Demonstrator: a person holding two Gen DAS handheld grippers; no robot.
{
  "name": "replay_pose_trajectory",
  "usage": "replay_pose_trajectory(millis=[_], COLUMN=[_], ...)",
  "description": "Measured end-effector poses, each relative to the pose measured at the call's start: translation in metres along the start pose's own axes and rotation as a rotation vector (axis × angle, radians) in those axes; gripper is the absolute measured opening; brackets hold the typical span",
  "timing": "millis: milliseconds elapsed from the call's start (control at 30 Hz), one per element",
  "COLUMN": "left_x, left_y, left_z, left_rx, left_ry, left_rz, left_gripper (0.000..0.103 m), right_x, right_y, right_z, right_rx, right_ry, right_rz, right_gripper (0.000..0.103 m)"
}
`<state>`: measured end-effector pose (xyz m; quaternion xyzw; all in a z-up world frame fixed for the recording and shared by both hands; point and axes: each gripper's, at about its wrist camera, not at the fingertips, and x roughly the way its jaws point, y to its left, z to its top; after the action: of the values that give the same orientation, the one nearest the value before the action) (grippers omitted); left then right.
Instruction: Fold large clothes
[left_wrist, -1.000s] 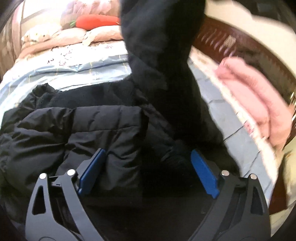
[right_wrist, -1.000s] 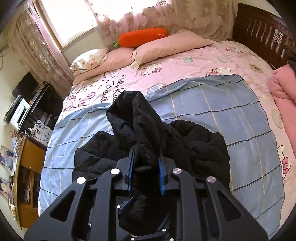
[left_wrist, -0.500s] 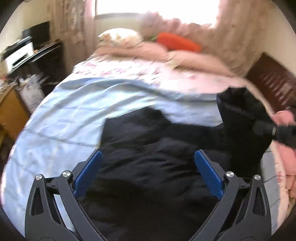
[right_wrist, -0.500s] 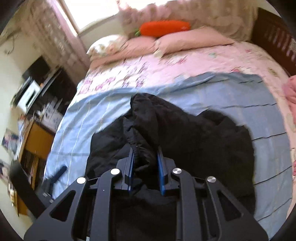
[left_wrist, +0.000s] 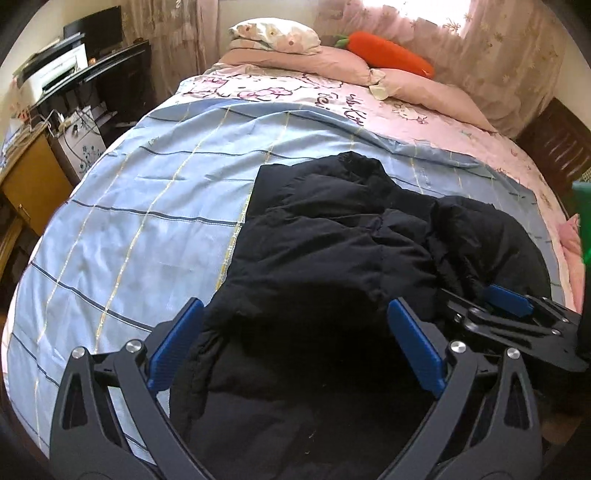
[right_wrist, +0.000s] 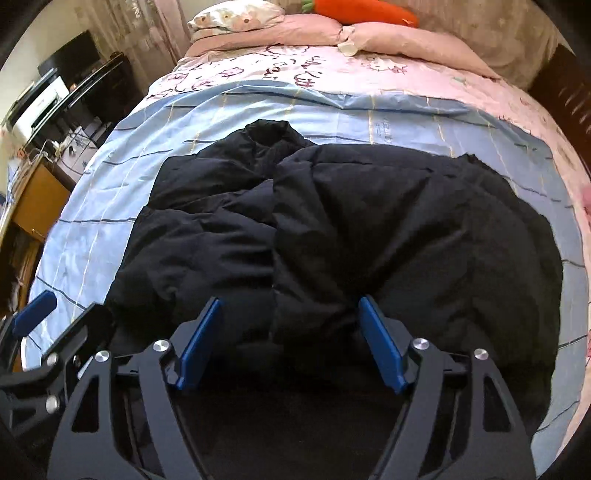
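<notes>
Item one, on my screens: a black padded jacket, lying in a rumpled heap on the blue checked sheet that covers the near part of the bed, its collar end toward the pillows and one thick fold lapped across the middle. Item two: my left gripper, jaws spread wide over the jacket's near left edge, blue pads clear of the cloth and nothing pinched between them. Item three: my right gripper, jaws opening at this moment, a ridge of the jacket's fold standing between the pads but touching neither (as far as I can see from this angle). Each tool shows at the edge of the other's view, just beside it over the near end of the garment. Item four, background: pink printed bedding beyond the sheet, pink pillows, a carrot-shaped cushion on top of them, and a dark desk left of the bed.
</notes>
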<state>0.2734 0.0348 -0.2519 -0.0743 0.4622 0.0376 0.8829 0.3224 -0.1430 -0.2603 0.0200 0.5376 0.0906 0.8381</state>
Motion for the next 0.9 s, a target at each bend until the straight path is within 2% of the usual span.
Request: replay_pose_trajectory(millis=[100, 233, 300, 367, 433, 533, 633, 800, 900], left_x=[-0.002, -0.015, -0.023, -0.032, -0.034, -0.02, 0.005, 0.062, 0.1], left_y=[-0.003, -0.018, -0.03, -0.046, -0.067, -0.095, -0.113, -0.121, -0.11], left_z=[0.006, 0.017, 0.025, 0.035, 0.043, 0.047, 0.043, 0.024, 0.012], left_rx=[0.0, 0.039, 0.057, 0.068, 0.076, 0.127, 0.163, 0.193, 0.153], left_ry=[-0.01, -0.055, -0.085, -0.119, -0.138, -0.12, -0.07, 0.034, 0.097], left_rz=[-0.003, -0.008, -0.019, -0.051, -0.096, -0.103, -0.088, -0.049, -0.095], left_gripper=[0.101, 0.101, 0.101, 0.101, 0.101, 0.101, 0.101, 0.101, 0.101], right_x=[-0.023, -0.088, -0.129, -0.141, -0.122, -0.085, -0.051, -0.003, 0.03], right_y=[-0.018, -0.051, -0.07, -0.086, -0.106, -0.125, -0.13, -0.13, -0.139], right_z=[0.007, 0.022, 0.026, 0.027, 0.028, 0.022, 0.011, -0.004, -0.011], right_rx=[0.076, 0.182, 0.202, 0.186, 0.178, 0.207, 0.193, 0.17, 0.202], right_ry=[-0.032, -0.152, -0.285, -0.342, -0.295, -0.206, -0.156, -0.109, -0.084], right_rz=[0.033, 0.042, -0.009, -0.099, -0.175, -0.225, -0.226, -0.202, -0.181], right_gripper=[0.091, 0.094, 0.102, 0.102, 0.102, 0.102, 0.102, 0.102, 0.102])
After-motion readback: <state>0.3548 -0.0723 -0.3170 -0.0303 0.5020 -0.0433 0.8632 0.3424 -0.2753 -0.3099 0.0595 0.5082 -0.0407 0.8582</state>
